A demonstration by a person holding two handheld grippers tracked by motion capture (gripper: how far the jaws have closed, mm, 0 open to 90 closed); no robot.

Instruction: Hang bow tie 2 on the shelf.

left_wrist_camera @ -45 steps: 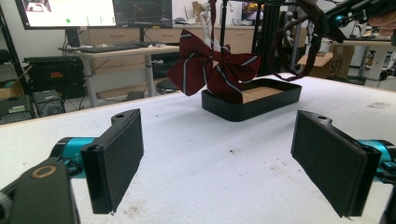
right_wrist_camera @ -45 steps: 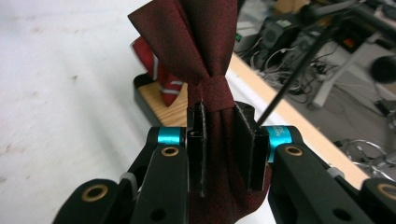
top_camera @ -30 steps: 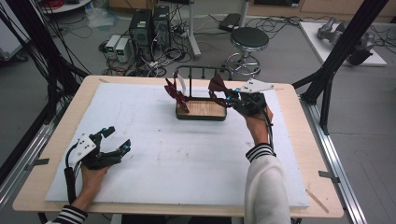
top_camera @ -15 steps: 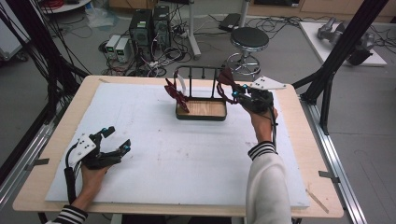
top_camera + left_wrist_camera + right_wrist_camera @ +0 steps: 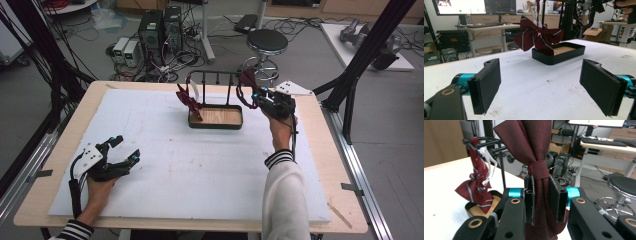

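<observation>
**Observer:** What does your right side have?

**Operator:** My right gripper is clamped on a plain dark red bow tie. In the right gripper view the two black pads squeeze the tie just below its knot, one wing fanning up above the jaws and the other hanging below them. From the high view I see that gripper held up at the right end of the black rack, at about the height of its top bar, with the tie just beside the bar. I cannot tell whether it touches the bar.

**Observer:** And the rack itself?

**Operator:** It stands on a black tray with a wooden floor, at the far middle of the white-covered table. A second bow tie, dark red with pale stripes, hangs at the rack's left end from a white strap, its lower wing dipping toward the tray's left edge. In the left gripper view that striped tie hangs in front of the tray.

**Observer:** Your left?

**Operator:** My left gripper rests low at the near left of the table, well apart from the rack. Its jaws stand wide apart with nothing between them; in its own view I see bare white surface between the two pads.
</observation>
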